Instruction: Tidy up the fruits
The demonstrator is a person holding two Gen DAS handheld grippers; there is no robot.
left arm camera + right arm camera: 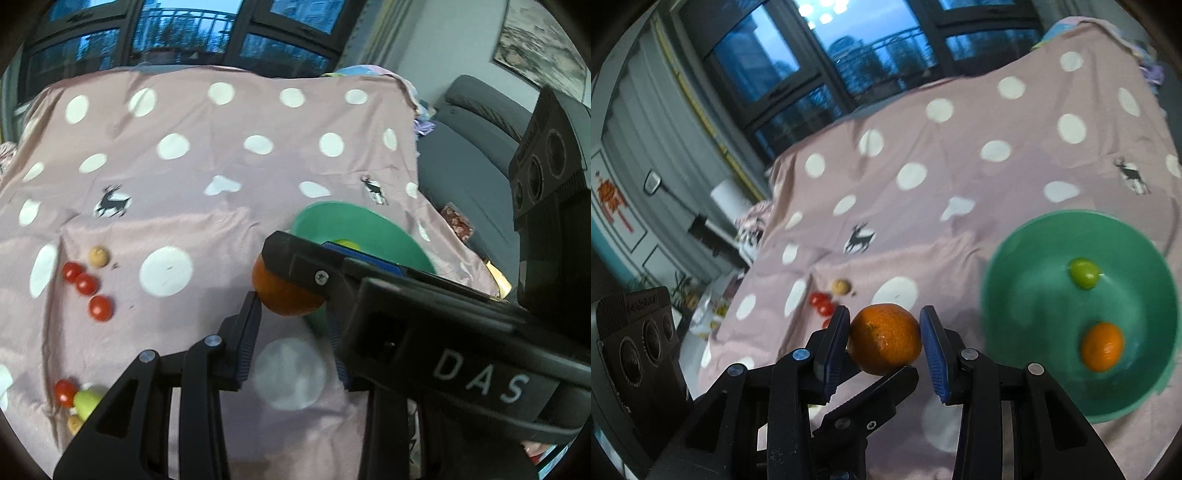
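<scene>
1. Orange [884,338] is held between the blue pads of the right tool [884,314]; both pads are pressed against its sides, with the jaws set only partly apart, as wide as the fruit.
2. The same orange is also gripped by the left tool [291,306]. In the left wrist view one pad is seen touching its left side and the other meets its lower right edge, partly covered by the right tool, which crosses in front.
3. In the right wrist view, one black finger of the left tool is seen reaching in under the orange.
4. The orange is held just left of a green bowl [1034,295] and overlaps its rim in the left wrist view.
5. A second orange [1102,347] and a small green fruit [1084,273] lie apart inside the bowl.
6. The bowl rests on a pink cloth [221,221] with white dots and deer prints.
7. Three tomatoes [86,284] and a small tan fruit [98,256] lie together on the cloth, well left of the orange.
8. More fruit lies at the cloth's near-left edge, partly hidden.
9. A grey sofa [461,166] is seen beyond the cloth's right edge.
</scene>
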